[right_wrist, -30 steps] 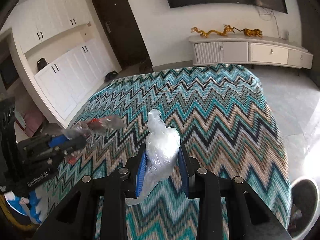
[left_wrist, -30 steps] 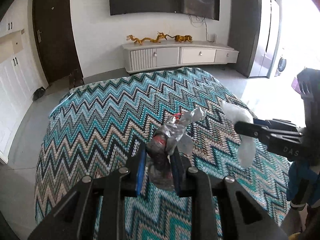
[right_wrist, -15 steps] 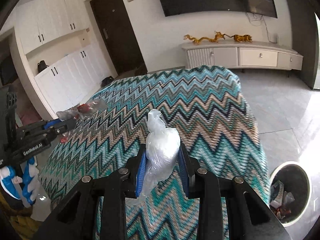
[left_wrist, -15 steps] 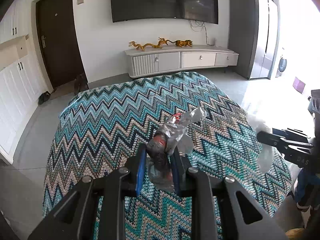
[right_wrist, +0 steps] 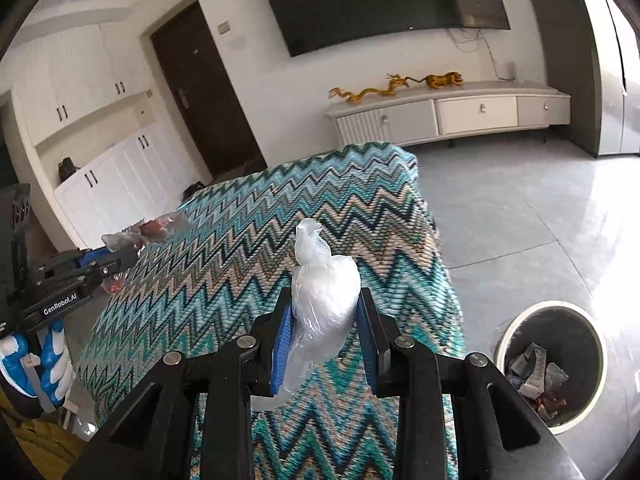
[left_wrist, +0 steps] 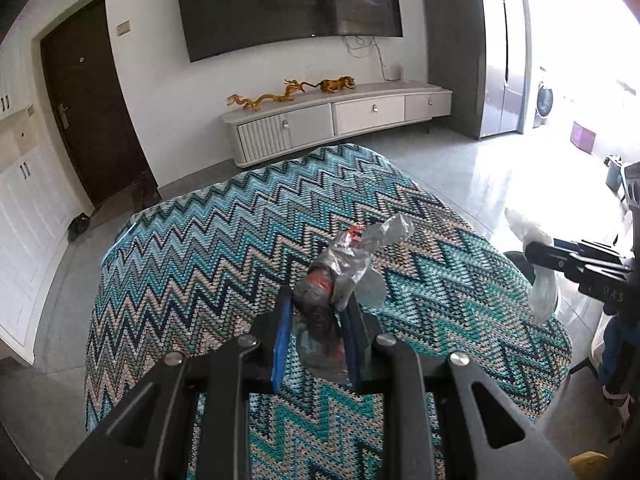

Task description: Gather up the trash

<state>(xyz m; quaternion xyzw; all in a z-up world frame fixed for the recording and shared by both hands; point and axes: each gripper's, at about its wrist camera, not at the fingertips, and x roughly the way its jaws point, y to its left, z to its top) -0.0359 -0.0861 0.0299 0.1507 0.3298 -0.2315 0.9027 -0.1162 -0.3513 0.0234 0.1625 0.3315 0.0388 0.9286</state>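
Note:
My left gripper [left_wrist: 316,312] is shut on a crumpled clear wrapper with red bits [left_wrist: 344,260], held above the zigzag-patterned table cloth [left_wrist: 208,264]. It also shows in the right wrist view [right_wrist: 120,258], at the left. My right gripper [right_wrist: 324,320] is shut on a crumpled white plastic bag [right_wrist: 324,292], held above the table's right part. That bag shows in the left wrist view [left_wrist: 540,284] at the right, past the table edge. A round trash bin [right_wrist: 516,328] with several scraps inside stands on the floor at the lower right.
The zigzag cloth [right_wrist: 280,240] covers the whole table. A low white TV cabinet [left_wrist: 340,120] with gold dragon figures stands at the far wall under a large TV. A dark door [left_wrist: 88,104] and white cupboards are at the left. The grey tiled floor [right_wrist: 520,208] lies right of the table.
Both grippers have moved back and to the right, each still holding its trash. The trash bin has come fully into the right wrist view.

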